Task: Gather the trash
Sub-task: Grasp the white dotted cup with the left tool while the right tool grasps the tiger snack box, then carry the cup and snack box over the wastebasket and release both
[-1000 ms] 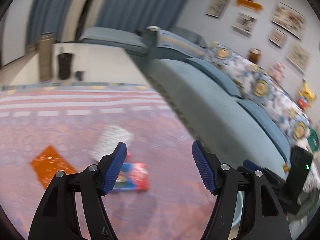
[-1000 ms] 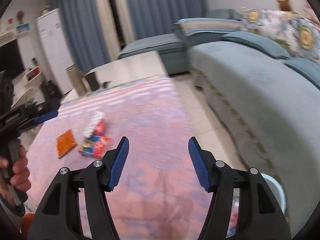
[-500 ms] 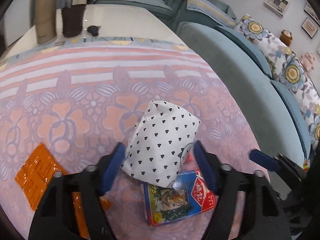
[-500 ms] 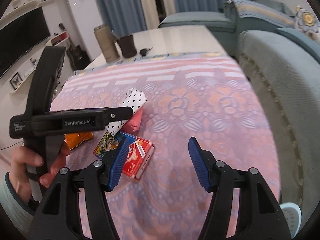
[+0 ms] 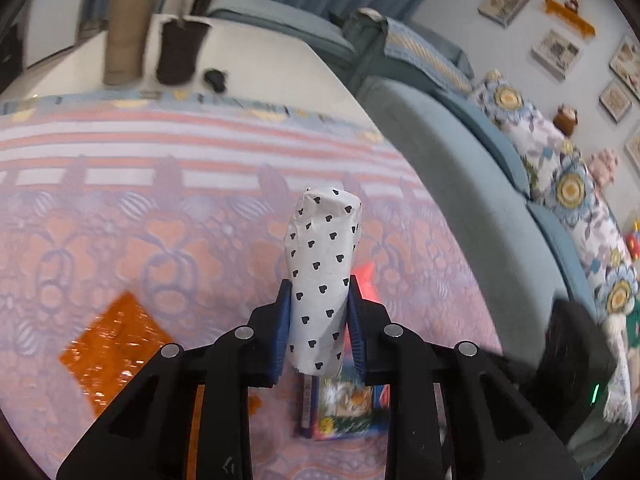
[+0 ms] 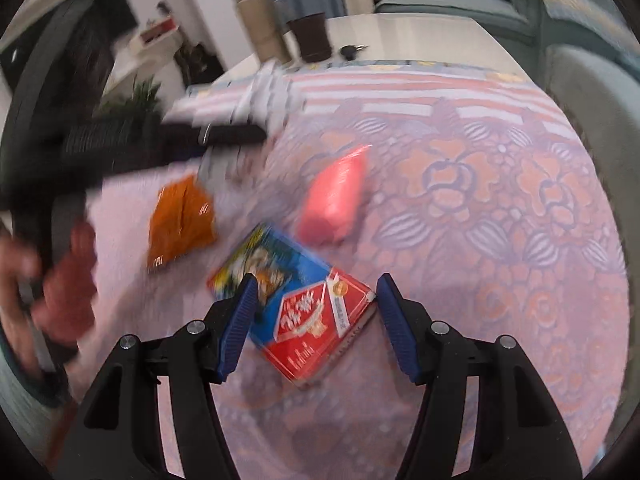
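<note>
My left gripper (image 5: 319,322) is clenched on the heart-dotted white wrapper (image 5: 320,276), lifted above the patterned cloth (image 5: 160,240). My right gripper (image 6: 316,322) hangs spread over the red-and-blue snack packet (image 6: 304,304), beside the orange wrapper (image 6: 180,220) and pink packet (image 6: 336,200).

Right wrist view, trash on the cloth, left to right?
Crinkled orange foil wrapper → flat blue-and-red printed snack box, lying between the fingers of the open right gripper → pink plastic packet.
</note>
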Available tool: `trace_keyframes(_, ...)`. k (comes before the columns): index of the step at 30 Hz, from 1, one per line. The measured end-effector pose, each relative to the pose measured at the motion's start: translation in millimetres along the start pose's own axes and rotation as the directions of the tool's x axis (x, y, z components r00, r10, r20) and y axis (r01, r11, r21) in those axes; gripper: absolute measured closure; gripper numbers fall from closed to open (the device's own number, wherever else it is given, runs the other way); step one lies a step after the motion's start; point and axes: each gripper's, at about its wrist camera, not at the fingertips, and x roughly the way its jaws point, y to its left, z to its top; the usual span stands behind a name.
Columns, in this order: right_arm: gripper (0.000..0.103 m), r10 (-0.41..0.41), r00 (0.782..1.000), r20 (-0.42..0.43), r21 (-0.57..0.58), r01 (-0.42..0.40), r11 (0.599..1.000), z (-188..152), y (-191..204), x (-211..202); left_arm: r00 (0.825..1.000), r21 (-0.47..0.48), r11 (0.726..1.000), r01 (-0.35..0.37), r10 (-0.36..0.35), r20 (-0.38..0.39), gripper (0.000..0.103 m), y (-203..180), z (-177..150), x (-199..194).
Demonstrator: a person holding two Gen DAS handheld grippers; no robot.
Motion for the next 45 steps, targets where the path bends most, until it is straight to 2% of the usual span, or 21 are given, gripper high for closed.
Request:
trace_keyframes(3, 0.045, 0.012, 0.999, -0.031, -0.081, -0.015, 0.997, -16.3, 30.8, -5.1, 0.999, -0.039, 0.999, 0.002, -0.001, 0.043, 0.079, 8.1, 2.1, -9.3)
trace_keyframes(6, 0.045, -0.039, 0.999, -0.029, -0.150, 0.035, 0.988, -24.5, 55.8, -4.7, 0.998, -0.058, 0.998, 0.014, -0.010, 0.070, 0.079, 11.2, 4.8, -16.0)
trace_keyframes(12, 0.041, -0.068, 0.996, -0.052, -0.110, 0.062, 0.992, -2.1, 61.3, 21.3, 0.996, -0.060, 0.998, 0.019, -0.014, 0.092, 0.079, 15.8, 5.1, -22.0)
trace_keyframes(15, 0.040, -0.132, 0.990, -0.052, -0.133, 0.124, 0.983, 1.0, 68.2, 31.3, 0.995, -0.068, 0.997, 0.022, -0.015, 0.098, 0.079, 18.0, 4.7, -23.4)
trace_keyframes(20, 0.045, -0.201, 0.979, 0.013, -0.147, 0.201, 0.968, -7.4, 76.5, 23.2, 0.994, -0.050, 0.998, 0.037, -0.032, 0.107, 0.079, 13.2, 5.6, -23.6)
trace_keyframes(24, 0.046, -0.211, 0.973, 0.093, -0.049, 0.216, 0.975, -8.5, 53.4, -13.3, 0.987, -0.011, 0.996, 0.089, -0.086, 0.132, 0.079, -4.8, 4.7, -29.8)
trace_keyframes(29, 0.046, -0.283, 0.942, 0.180, 0.087, 0.271, 0.959, -22.0, 19.1, -77.0, 0.968, 0.057, 0.977, 0.205, -0.211, 0.135, 0.079, -48.4, -3.4, -37.1)
trace_keyframes(34, 0.046, -0.400, 0.889, 0.223, 0.226, 0.352, 0.908, -51.5, -23.4, -147.6, 0.940, 0.161, 0.939, 0.305, -0.323, 0.104, 0.079, -111.5, -19.3, -39.9)
trace_keyframes(40, 0.046, -0.539, 0.819, 0.196, 0.363, 0.450, 0.816, -97.0, -75.5, -211.6, 0.907, 0.256, 0.877, 0.406, -0.422, 0.005, 0.079, -189.5, -50.8, -26.3)
trace_keyframes(45, 0.046, -0.603, 0.783, 0.152, 0.458, 0.485, 0.745, -140.4, -110.1, -242.8, 0.877, 0.292, 0.828, 0.478, -0.468, -0.109, 0.079, -246.5, -83.4, 7.0)
